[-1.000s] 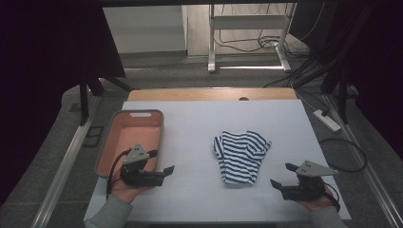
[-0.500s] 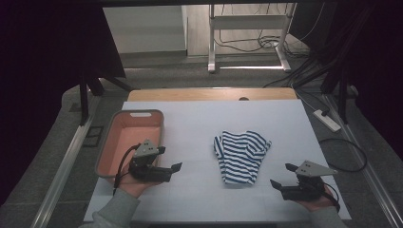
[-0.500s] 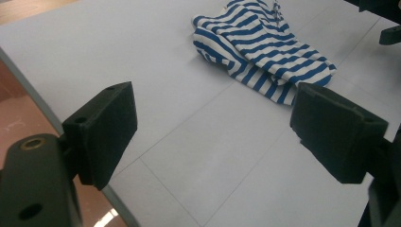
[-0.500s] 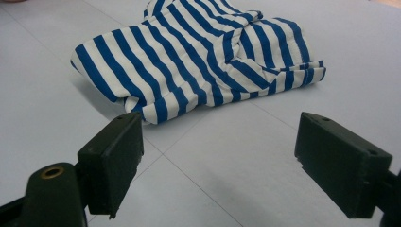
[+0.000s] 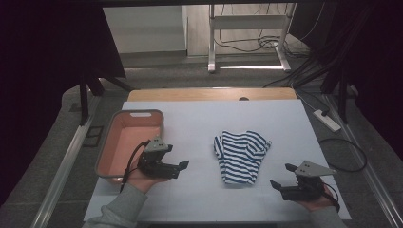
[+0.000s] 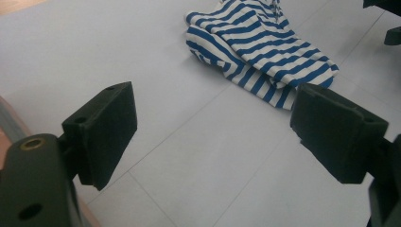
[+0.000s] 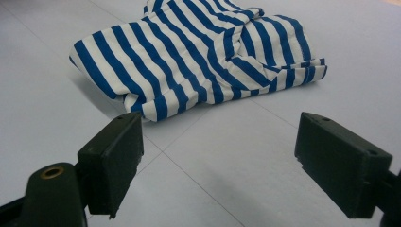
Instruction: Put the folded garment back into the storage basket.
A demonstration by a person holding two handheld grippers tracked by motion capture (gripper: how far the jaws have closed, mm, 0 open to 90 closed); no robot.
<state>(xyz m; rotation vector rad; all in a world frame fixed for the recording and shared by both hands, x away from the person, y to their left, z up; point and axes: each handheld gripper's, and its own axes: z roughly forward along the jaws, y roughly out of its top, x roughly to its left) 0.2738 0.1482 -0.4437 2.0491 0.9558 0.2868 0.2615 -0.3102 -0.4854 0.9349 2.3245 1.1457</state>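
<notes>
A crumpled blue-and-white striped garment (image 5: 241, 154) lies on the white table a little right of centre. My left gripper (image 5: 179, 168) is open over the table left of it, jaws pointing toward the garment (image 6: 265, 52), nothing between them. My right gripper (image 5: 276, 186) is open near the front right edge, jaws aimed at the garment (image 7: 198, 52), which lies just ahead and apart from them. The left gripper (image 6: 215, 137) and the right gripper (image 7: 220, 161) each show bare table between wide jaws.
A pink bin (image 5: 109, 152) with a grey rim stands at the table's left side, right behind my left hand. A power strip (image 5: 327, 119) and cables lie on the floor to the right. A metal frame stands beyond the far edge.
My left gripper has moved right, away from the bin and toward the garment. The right gripper has stayed in place.
</notes>
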